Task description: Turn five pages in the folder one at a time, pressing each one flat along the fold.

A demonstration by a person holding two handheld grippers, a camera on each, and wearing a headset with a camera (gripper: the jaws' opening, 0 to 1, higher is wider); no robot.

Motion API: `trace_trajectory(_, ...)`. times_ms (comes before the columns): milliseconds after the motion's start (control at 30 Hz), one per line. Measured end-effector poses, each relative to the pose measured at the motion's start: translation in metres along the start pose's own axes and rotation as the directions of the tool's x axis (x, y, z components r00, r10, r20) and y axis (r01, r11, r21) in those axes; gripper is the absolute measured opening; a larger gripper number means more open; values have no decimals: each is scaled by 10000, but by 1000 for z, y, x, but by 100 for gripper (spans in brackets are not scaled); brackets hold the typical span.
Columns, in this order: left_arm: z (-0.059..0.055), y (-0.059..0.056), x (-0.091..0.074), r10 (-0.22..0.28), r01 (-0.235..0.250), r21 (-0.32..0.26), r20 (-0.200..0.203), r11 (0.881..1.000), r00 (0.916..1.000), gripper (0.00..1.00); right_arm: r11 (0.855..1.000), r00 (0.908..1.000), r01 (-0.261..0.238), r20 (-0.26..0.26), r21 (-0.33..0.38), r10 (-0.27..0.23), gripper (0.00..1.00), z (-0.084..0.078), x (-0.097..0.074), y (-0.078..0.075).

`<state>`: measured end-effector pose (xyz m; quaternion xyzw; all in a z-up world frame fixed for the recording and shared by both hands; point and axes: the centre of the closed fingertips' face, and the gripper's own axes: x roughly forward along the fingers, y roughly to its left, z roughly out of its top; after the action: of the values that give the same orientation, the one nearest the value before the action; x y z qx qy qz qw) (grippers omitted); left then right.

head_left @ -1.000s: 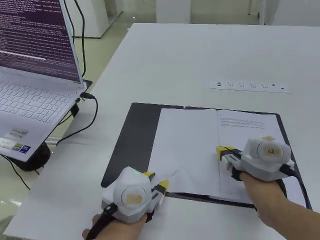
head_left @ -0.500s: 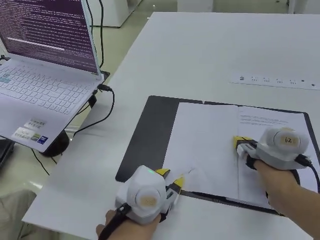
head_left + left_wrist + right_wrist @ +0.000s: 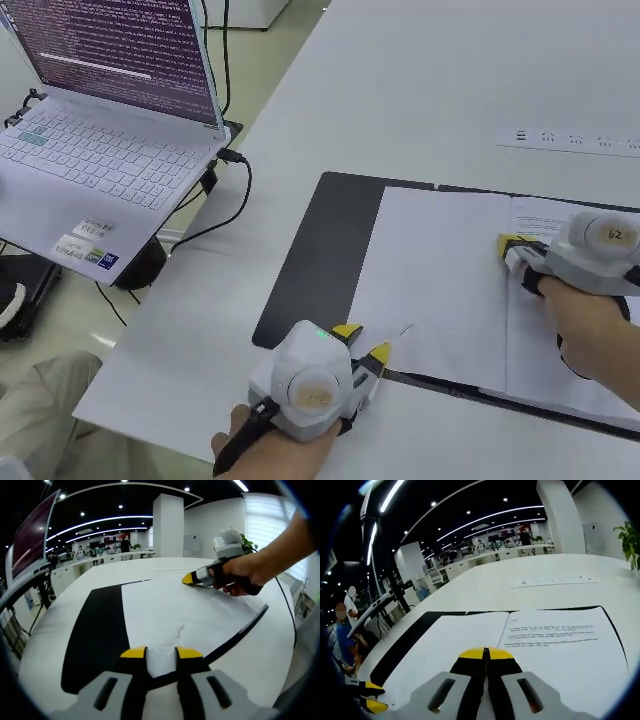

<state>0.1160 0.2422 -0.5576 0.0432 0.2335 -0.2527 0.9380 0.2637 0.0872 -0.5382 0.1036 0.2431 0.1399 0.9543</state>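
Right gripper [image 3: 512,246], jaws closed and empty, flattens the folder [image 3: 320,260] fold at 3 o'clock; left gripper [image 3: 363,341], jaws slightly apart, straddles the page [image 3: 430,285] corner at 6, probably steadying it.

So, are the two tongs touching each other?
Apart. Head view: left tongs at a corner of the page, right tongs at the fold, blank page between them.

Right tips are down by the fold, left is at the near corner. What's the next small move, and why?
Probably draw the right gripper toward you along the fold, tips down. Its jaws are shut and sit near the fold's far part, so the near stretch looks unpressed. The left page's near corner lies slightly raised between the left gripper's open jaws.
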Motion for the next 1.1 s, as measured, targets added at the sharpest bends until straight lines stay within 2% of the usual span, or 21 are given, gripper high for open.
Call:
trace_trajectory(400, 0, 0, 0, 7, -7, 3, 39, 10000, 10000, 20, 9996, 9998, 200, 37, -183, -200, 0, 20, 30, -16)
trace_trajectory(467, 1, -1, -1, 9, -9, -4, 43, 10000, 10000, 20, 9996, 9997, 263, 0, 86, -263, 0, 26, 35, -19)
trace_trajectory(667, 1, 0, -1, 17, -17, -24, 68, 10000, 10000, 20, 9995, 9994, 326, -129, 23, -326, 0, 33, 49, -33)
trace_trajectory(833, 1, 0, -1, 23, -23, -25, 43, 10000, 10000, 20, 9994, 9994, 292, -175, 193, -289, 0, 36, 47, -32)
trace_trajectory(900, 1, 0, -1, 28, -27, -40, 40, 10000, 10000, 20, 9986, 9995, 234, -213, 468, -224, 0, 36, 45, -31)
trace_trajectory(933, 1, 0, -1, 32, -31, -40, 42, 10000, 10000, 20, 9979, 9996, 193, -228, 613, -179, 0, 37, 52, -38)
trace_trajectory(1100, 1, 0, -1, 42, -42, -58, 48, 10000, 10000, 20, 9969, 9994, -22, -355, 787, 50, 0, 34, 52, -39)
